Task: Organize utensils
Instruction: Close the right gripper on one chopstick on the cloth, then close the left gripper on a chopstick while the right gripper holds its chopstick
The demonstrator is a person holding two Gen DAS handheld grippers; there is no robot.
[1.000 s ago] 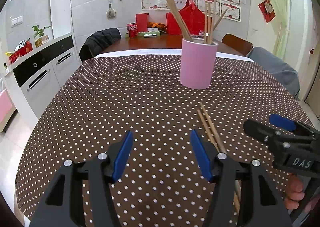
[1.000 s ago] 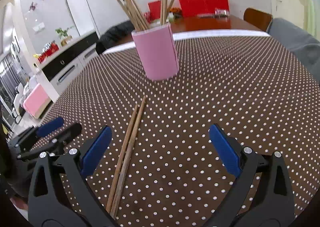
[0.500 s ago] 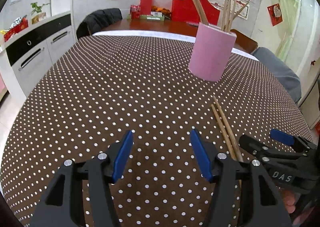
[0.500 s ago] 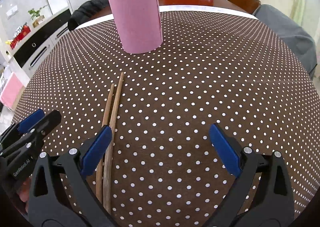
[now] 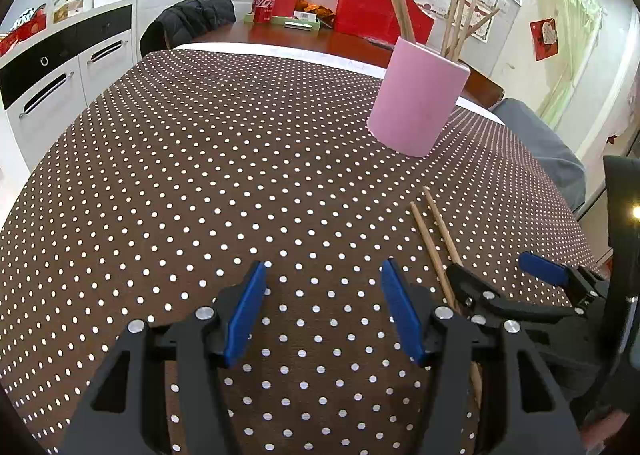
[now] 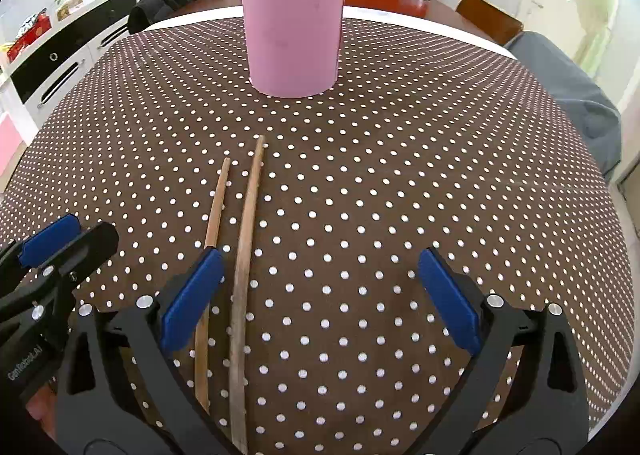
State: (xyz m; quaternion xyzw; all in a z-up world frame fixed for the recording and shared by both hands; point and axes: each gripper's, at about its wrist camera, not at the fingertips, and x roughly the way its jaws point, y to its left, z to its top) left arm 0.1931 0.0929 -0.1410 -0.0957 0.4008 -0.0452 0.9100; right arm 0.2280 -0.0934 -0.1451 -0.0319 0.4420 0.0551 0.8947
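Lining up the right claw on the loose chopsticks

Two loose chopsticks (image 6: 244,239) lie flat on the dotted tablecloth (image 6: 400,175), side by side, nearly parallel, narrow tips toward the pink holder (image 6: 295,27), w/ a slim gap between them. The holder stands upright further back, well apart from them, already carrying a bundle of sticks.

My right gripper (image 6: 320,295) hangs over their thick ends, jaws wide apart, nothing in them. As I read it, the longer stick runs between the pads, close to my left pad (image 6: 192,295); the shorter one passes under or just outside that pad, can't tell which. Left gripper (image 5: 324,311) is parked beside them over bare cloth, jaws apart too, empty, pair just off its right finger.

How I'd do the pickup, judging from here: slide the right claw a touch left so both sticks sit inside the gap, come down low, close slow so the pads roll them together instead of flicking one away. Grip near the thick ends, so tips go into the holder first. Thin round wood on cloth, so they may roll or scissor apart. Left claw stays clear unless one needs steadying
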